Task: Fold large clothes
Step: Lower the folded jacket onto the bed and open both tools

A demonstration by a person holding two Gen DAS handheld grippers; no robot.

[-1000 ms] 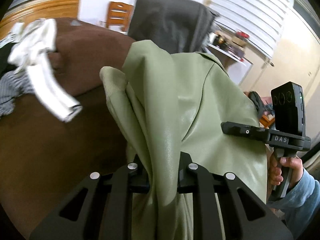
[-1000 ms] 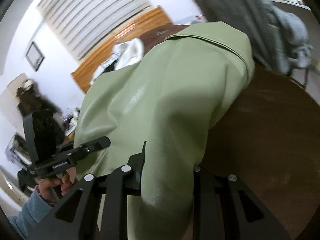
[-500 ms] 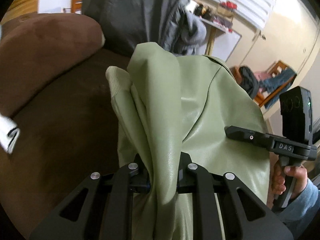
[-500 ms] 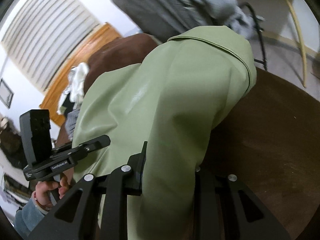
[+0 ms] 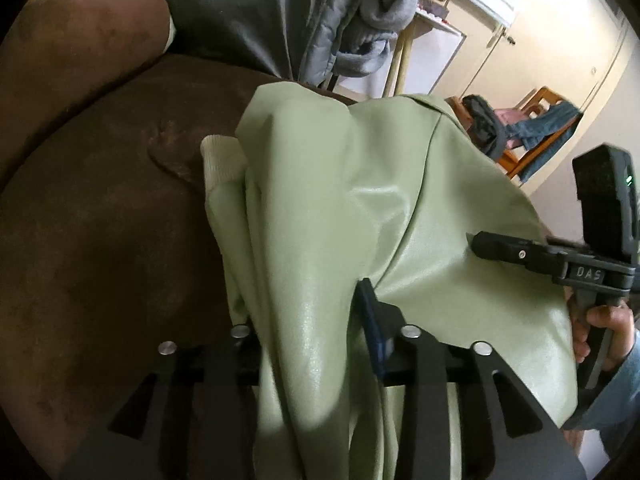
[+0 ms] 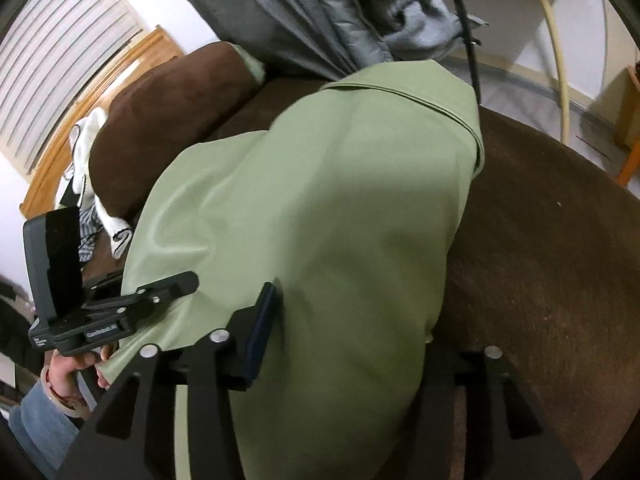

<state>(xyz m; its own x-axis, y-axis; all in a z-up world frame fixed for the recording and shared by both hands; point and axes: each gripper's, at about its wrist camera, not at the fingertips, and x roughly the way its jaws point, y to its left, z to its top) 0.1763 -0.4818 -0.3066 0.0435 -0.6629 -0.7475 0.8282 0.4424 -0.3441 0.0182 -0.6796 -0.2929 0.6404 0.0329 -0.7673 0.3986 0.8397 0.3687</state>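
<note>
Here the green jacket [image 6: 328,216] lies lengthwise, collar pointing away, between both grippers' just-opening, slackened jaws.

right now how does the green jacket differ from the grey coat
The green jacket is pale, smooth and glossy; the grey coat is dark and matte. The jacket lies folded on the brown couch with the left gripper and right gripper around its near edge, jaws just opening; the coat hangs behind the couch, untouched. Both are large outerwear.
</note>
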